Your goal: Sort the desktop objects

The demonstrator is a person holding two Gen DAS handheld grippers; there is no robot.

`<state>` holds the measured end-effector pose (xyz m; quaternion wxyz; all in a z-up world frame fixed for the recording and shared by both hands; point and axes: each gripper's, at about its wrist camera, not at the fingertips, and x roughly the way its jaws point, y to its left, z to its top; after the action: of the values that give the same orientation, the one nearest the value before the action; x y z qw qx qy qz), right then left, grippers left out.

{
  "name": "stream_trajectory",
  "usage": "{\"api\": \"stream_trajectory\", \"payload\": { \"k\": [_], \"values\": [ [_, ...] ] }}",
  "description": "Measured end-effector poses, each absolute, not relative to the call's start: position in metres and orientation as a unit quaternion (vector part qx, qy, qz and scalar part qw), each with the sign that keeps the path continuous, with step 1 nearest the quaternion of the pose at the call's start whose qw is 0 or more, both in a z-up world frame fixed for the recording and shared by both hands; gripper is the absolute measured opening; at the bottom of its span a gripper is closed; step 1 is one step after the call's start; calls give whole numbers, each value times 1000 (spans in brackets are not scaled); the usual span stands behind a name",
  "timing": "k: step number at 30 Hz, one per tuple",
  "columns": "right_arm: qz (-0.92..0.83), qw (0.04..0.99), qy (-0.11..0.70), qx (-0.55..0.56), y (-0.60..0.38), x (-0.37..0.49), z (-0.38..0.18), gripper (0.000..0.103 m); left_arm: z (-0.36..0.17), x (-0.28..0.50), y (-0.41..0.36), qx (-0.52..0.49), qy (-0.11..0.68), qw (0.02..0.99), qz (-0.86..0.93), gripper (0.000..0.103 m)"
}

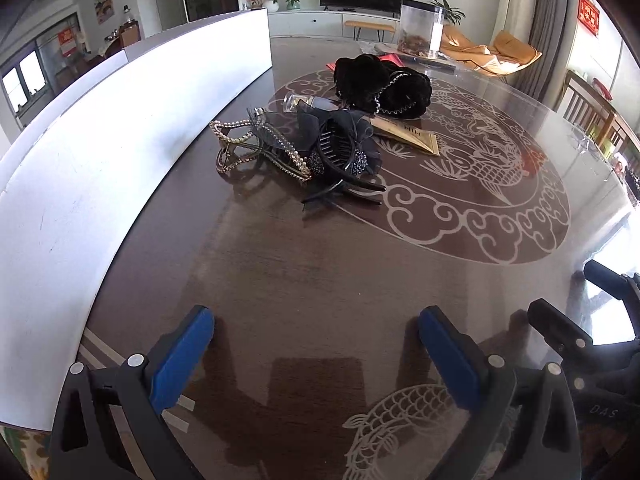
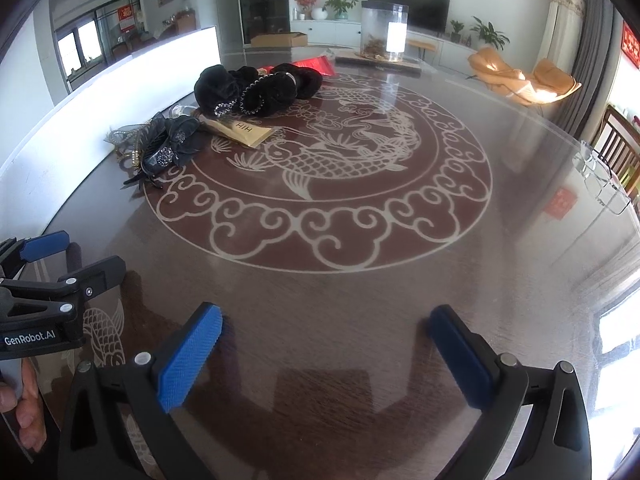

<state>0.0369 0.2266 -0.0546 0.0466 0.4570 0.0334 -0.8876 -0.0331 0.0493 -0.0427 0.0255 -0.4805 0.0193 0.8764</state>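
A pile of hair things lies on the dark glass-topped table [image 1: 320, 280]: a pearl and gold hair clip [image 1: 244, 148], a black mesh bow claw clip [image 1: 340, 152], black velvet scrunchies [image 1: 380, 84], a small glass bottle [image 1: 304, 102] and a gold sachet [image 1: 412, 136]. The pile also shows in the right wrist view, with the scrunchies [image 2: 248, 88], the bow clip [image 2: 168, 148] and the sachet [image 2: 244, 132]. My left gripper [image 1: 316, 320] is open and empty, well short of the pile. My right gripper [image 2: 326, 320] is open and empty, to the right of the left one [image 2: 72, 264].
A long white box wall [image 1: 120, 128] runs along the table's left side. A clear plastic jar [image 2: 384, 34] stands at the far edge beside a red packet [image 2: 312, 65]. Glasses [image 2: 600, 184] lie at the right edge. Chairs stand beyond the table.
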Motion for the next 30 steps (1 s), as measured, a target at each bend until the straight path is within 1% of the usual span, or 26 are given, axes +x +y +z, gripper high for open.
{"api": "stream_trajectory", "payload": {
  "k": [26,30],
  "values": [
    [-888,47,33,457,226,37,-54,103,-42,-32,47,-483,17,26,875,103],
    [-888,47,33,457,226,37,-54,103,-43,-35,45,-469,16,26,883,103]
  ]
}}
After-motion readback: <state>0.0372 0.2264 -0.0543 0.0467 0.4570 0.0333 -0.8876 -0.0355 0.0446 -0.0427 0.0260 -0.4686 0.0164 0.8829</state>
